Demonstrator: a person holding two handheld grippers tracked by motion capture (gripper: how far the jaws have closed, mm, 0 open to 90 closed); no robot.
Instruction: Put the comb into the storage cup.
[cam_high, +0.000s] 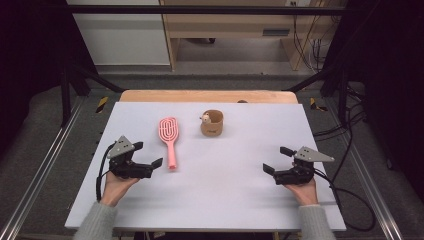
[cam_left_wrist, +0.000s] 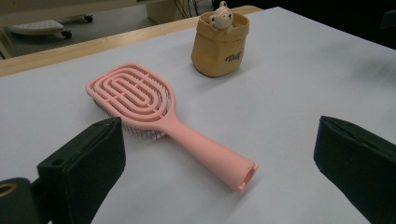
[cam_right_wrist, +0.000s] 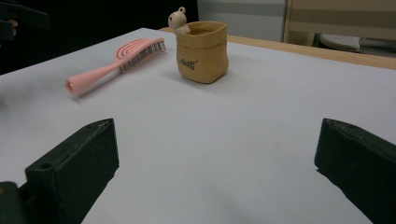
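A pink hairbrush (cam_high: 169, 138) lies bristles down on the white table (cam_high: 225, 200), its handle pointing toward me. Behind it to the right stands a small tan pouch (cam_high: 212, 123) with a little bear figure at its rim. My left gripper (cam_high: 148, 155) is open just left of the handle's end, nothing between its jaws. In the left gripper view the hairbrush (cam_left_wrist: 154, 116) lies straight ahead, with the pouch (cam_left_wrist: 219, 44) beyond. My right gripper (cam_high: 277, 160) is open at the table's right, well clear of both. The right gripper view has the pouch (cam_right_wrist: 201, 51) and hairbrush (cam_right_wrist: 112, 65) farther off.
A wooden strip (cam_high: 209, 96) edges the table's far side. Black frame posts stand at both sides, and cables trail on the floor at the right (cam_high: 345, 125). A wooden cabinet (cam_high: 235, 25) stands beyond the table.
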